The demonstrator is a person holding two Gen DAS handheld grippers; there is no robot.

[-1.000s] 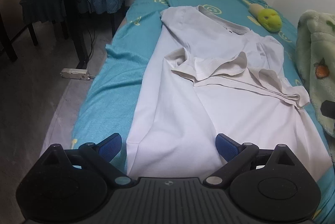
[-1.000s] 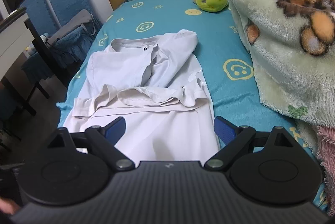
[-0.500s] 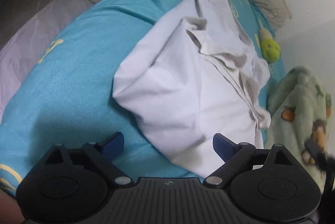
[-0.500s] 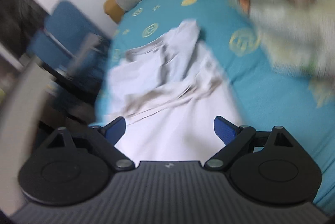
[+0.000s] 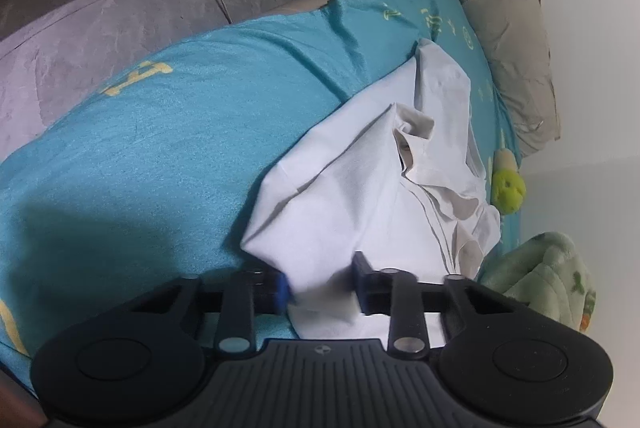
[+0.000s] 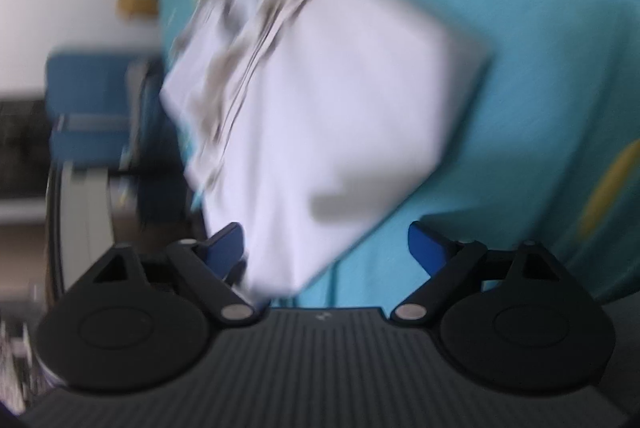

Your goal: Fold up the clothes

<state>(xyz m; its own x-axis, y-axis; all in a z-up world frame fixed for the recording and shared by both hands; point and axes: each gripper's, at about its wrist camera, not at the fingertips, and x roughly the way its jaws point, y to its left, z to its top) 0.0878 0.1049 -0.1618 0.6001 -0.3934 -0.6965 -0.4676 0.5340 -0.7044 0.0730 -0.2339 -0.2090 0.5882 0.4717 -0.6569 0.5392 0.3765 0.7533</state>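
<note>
Bedroom — bed (image 5: 180,132), pillow (image 5: 516,68)

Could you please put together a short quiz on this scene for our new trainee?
1. True or false: the left gripper has shirt fabric between its jaws.
2. Which gripper's jaws stand wider: A left, B right?
3. What green thing lies beside the pillow?

Key: 1 true, its jaws are closing on the hem. 2 B; the right's are closing too, wide apart, over a shirt corner. 3 A plush toy.
</note>
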